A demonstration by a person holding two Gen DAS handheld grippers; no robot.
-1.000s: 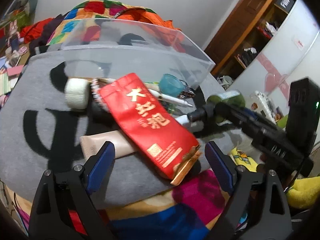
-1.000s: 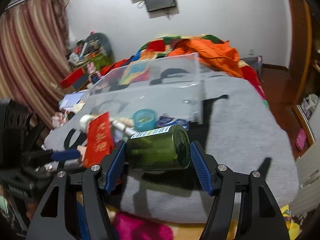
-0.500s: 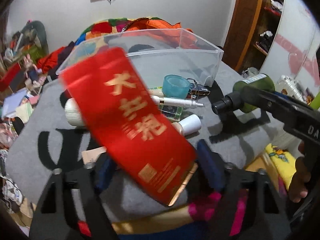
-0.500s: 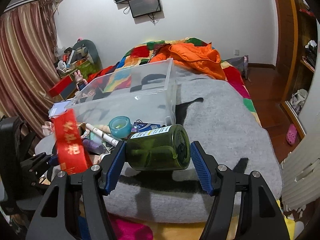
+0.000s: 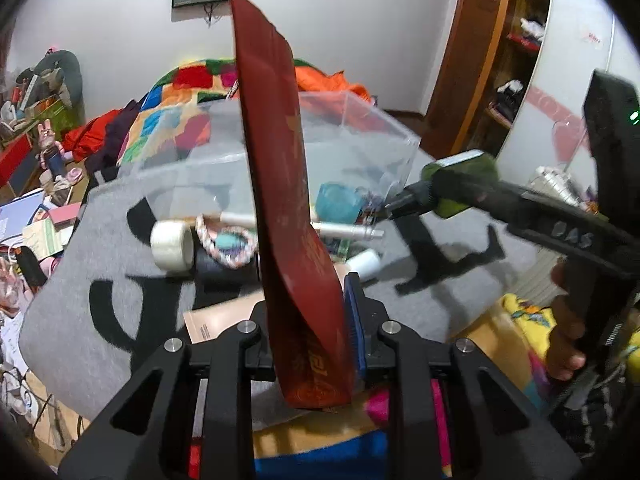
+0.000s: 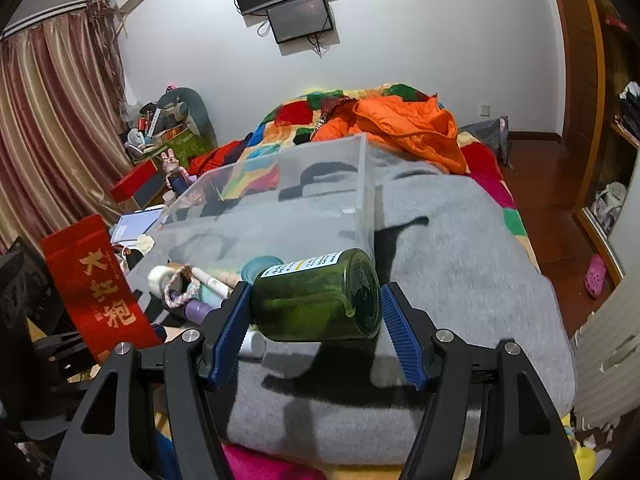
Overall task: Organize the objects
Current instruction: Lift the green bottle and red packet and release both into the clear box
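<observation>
My left gripper point(image 5: 310, 320) is shut on a red packet point(image 5: 280, 184) with gold characters and holds it upright, edge-on, above the grey blanket; the packet also shows at the left of the right wrist view point(image 6: 96, 288). My right gripper point(image 6: 312, 320) is shut on a dark green bottle point(image 6: 316, 296), held sideways above the blanket; the bottle also shows at the right of the left wrist view point(image 5: 460, 184). A clear plastic bin point(image 6: 288, 208) stands on the blanket behind both.
In front of the bin lie a white tape roll point(image 5: 172, 246), a teal tape roll point(image 5: 338, 202), a white pen point(image 5: 340, 232), a braided loop point(image 5: 226, 240) and a beige tube point(image 5: 216, 320). An orange jacket point(image 6: 404, 128) lies behind the bin. Clutter covers the floor at left.
My left gripper closed on the red packet and lifted it off the pile, turning it upright. My right gripper rose and pulled back a little with the green bottle.
</observation>
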